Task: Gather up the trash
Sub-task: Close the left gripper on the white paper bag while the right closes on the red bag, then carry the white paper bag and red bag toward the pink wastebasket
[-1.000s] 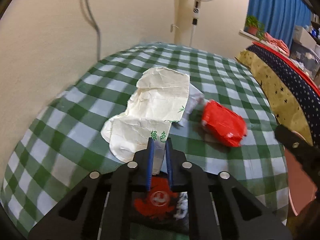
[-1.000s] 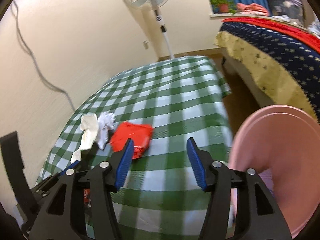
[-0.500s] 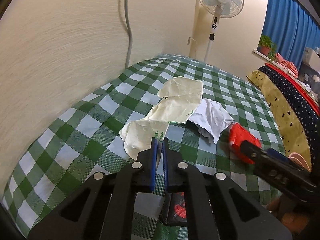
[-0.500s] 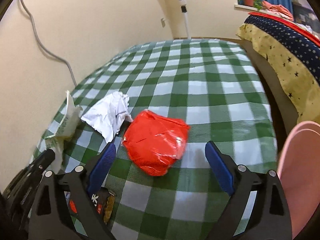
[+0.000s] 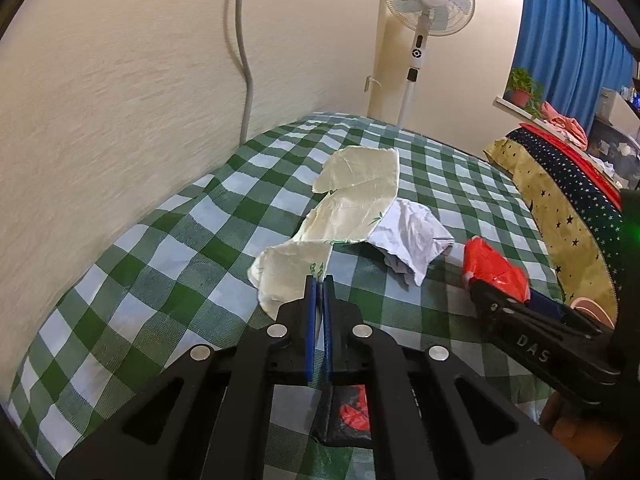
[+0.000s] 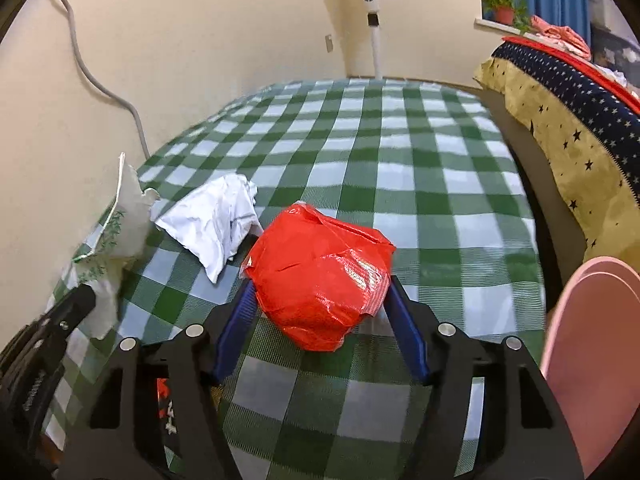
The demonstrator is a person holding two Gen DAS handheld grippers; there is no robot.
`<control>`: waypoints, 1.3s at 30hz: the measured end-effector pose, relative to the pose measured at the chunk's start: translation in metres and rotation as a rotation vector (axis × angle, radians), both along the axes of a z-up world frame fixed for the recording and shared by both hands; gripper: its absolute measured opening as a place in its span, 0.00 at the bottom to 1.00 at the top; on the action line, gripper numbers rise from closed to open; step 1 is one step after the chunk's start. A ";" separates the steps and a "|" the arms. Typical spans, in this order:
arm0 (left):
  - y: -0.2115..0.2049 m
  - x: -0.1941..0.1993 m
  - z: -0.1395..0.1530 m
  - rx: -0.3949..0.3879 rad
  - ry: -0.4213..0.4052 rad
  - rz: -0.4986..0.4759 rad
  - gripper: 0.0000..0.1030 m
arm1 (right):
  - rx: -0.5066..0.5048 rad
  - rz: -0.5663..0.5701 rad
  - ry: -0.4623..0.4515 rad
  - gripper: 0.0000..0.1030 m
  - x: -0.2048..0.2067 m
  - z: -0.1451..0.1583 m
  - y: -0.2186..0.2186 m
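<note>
My left gripper (image 5: 318, 280) is shut on the near edge of a cream paper wrapper (image 5: 356, 196), which rises off the green checked tablecloth (image 5: 160, 264). In the right wrist view the wrapper (image 6: 124, 204) stands up at the left. A crumpled white paper (image 5: 412, 236) (image 6: 216, 220) lies beside it. My right gripper (image 6: 320, 288) is closing, and its blue pads touch both flanks of a red plastic bag (image 6: 320, 264) (image 5: 492, 268) on the cloth.
A black packet with red print (image 5: 352, 416) lies under the left gripper near the table's front edge. A pink bin (image 6: 592, 360) stands off the table's right side. A wall runs along the left; a star-patterned bed (image 5: 560, 200) and a fan (image 5: 428, 0) lie beyond.
The left pads closed fully on the wrapper and lifted its edge. The right gripper swung left to the red bag, spread wide, then narrowed around it.
</note>
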State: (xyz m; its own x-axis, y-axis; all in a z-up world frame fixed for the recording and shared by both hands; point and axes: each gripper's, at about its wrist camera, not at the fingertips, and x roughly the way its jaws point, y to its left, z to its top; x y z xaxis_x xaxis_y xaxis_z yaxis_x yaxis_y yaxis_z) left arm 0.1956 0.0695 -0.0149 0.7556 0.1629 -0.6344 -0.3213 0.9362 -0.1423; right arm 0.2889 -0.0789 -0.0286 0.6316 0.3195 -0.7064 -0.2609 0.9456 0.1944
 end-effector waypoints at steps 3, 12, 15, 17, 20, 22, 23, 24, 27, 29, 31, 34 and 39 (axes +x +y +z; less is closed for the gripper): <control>-0.005 -0.003 0.004 0.000 -0.009 -0.015 0.01 | 0.006 -0.012 -0.025 0.62 -0.009 0.010 -0.008; -0.024 -0.023 0.022 0.000 -0.046 -0.064 0.01 | 0.021 -0.058 -0.088 0.62 -0.045 0.038 -0.037; -0.030 -0.032 0.028 0.000 -0.061 -0.085 0.01 | 0.024 -0.072 -0.103 0.62 -0.057 0.047 -0.046; -0.035 -0.038 0.031 -0.003 -0.069 -0.102 0.01 | 0.022 -0.082 -0.114 0.62 -0.065 0.052 -0.053; -0.042 -0.046 0.035 -0.008 -0.080 -0.125 0.01 | 0.022 -0.099 -0.127 0.62 -0.079 0.060 -0.064; -0.048 -0.051 0.038 -0.012 -0.089 -0.143 0.01 | 0.021 -0.109 -0.135 0.62 -0.088 0.065 -0.072; -0.051 -0.054 0.041 -0.014 -0.095 -0.154 0.01 | 0.020 -0.115 -0.141 0.62 -0.093 0.068 -0.076; -0.054 -0.056 0.043 -0.014 -0.100 -0.163 0.01 | 0.018 -0.120 -0.145 0.62 -0.097 0.070 -0.079; -0.064 -0.064 0.049 -0.015 -0.114 -0.195 0.01 | 0.014 -0.141 -0.162 0.62 -0.111 0.078 -0.092; -0.071 -0.070 0.052 -0.017 -0.121 -0.214 0.01 | 0.014 -0.160 -0.172 0.62 -0.122 0.083 -0.101; -0.077 -0.074 0.054 -0.020 -0.128 -0.231 0.01 | 0.017 -0.175 -0.179 0.62 -0.131 0.088 -0.109; -0.085 -0.080 0.057 -0.025 -0.137 -0.260 0.01 | 0.015 -0.196 -0.195 0.62 -0.145 0.095 -0.120; -0.096 -0.086 0.059 -0.031 -0.145 -0.291 0.01 | 0.008 -0.228 -0.213 0.62 -0.163 0.101 -0.138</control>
